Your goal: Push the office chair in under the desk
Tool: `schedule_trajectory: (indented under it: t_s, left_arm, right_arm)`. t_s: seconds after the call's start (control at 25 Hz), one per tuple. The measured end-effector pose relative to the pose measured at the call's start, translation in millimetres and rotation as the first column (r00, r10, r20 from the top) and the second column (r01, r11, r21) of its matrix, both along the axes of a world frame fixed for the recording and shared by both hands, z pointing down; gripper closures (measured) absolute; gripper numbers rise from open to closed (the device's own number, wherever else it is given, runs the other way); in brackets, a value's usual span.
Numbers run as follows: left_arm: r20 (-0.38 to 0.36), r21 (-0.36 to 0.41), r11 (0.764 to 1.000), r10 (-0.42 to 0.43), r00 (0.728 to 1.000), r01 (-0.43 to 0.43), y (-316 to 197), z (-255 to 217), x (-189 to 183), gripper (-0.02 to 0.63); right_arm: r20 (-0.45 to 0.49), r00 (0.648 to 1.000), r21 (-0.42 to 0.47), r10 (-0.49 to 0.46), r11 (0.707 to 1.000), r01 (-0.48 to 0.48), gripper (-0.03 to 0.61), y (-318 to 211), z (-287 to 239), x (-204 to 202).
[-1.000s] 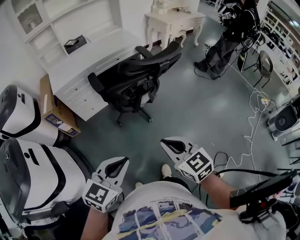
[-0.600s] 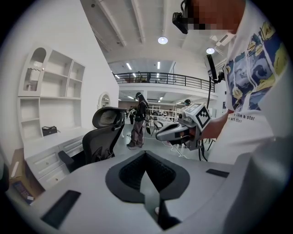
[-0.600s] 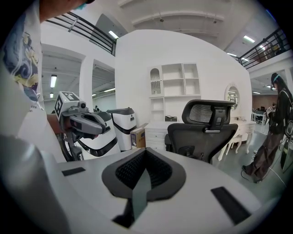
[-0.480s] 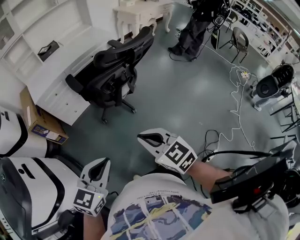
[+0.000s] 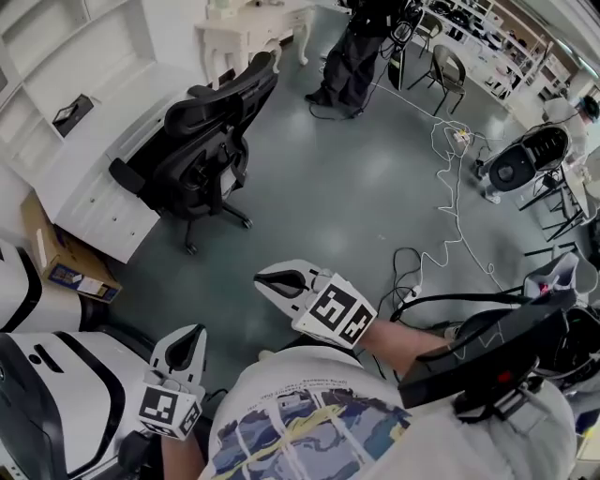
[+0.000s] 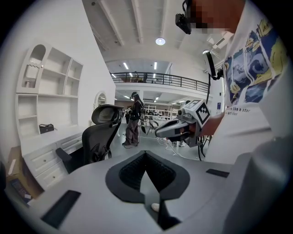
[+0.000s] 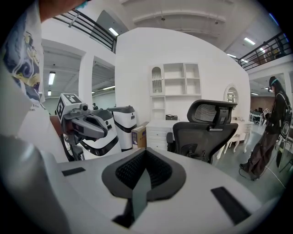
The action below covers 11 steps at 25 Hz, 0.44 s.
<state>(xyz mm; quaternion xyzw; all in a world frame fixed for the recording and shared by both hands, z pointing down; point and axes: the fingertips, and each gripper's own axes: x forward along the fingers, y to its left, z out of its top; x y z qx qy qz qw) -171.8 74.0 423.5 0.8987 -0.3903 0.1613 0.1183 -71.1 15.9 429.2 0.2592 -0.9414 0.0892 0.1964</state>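
Note:
A black mesh office chair (image 5: 202, 141) stands on the grey floor, its seat facing the white desk (image 5: 89, 141) at the upper left and partly under it. It also shows in the left gripper view as the office chair (image 6: 98, 137) and in the right gripper view as the office chair (image 7: 206, 130). My left gripper (image 5: 187, 339) is shut and empty, low at the left near my body. My right gripper (image 5: 267, 279) is shut and empty too, well short of the chair and pointing toward it.
A cardboard box (image 5: 56, 258) sits beside the desk, with white machines (image 5: 56, 412) at the lower left. A small white table (image 5: 248, 28) stands behind the chair. A person in dark clothes (image 5: 361, 52) stands at the top. Cables (image 5: 450, 216) and a fan (image 5: 520, 164) lie at the right.
The head view has swung: the chair and desk have slid toward the upper left. Both grippers have shifted left in the picture, still shut and far from the chair.

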Motion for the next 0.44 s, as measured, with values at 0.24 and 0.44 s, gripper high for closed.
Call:
schedule_trajectory:
  t_s: [0.24, 0.44]
  left_arm:
    - [-0.009, -0.024, 0.999, 0.03, 1.0, -0.03, 6.0, 11.8, -0.1, 0.601]
    - [-0.009, -0.042, 0.998, 0.056, 0.998, -0.056, 2.4, 22.8, 7.6, 0.601]
  right_arm:
    - [-0.011, 1.0, -0.01, 0.017, 1.0, -0.018, 0.554, 11.2, 5.8, -1.0]
    - [-0.019, 0.999, -0.027, 0.026, 0.999, -0.026, 0.554, 13.4, 16.0, 4.8]
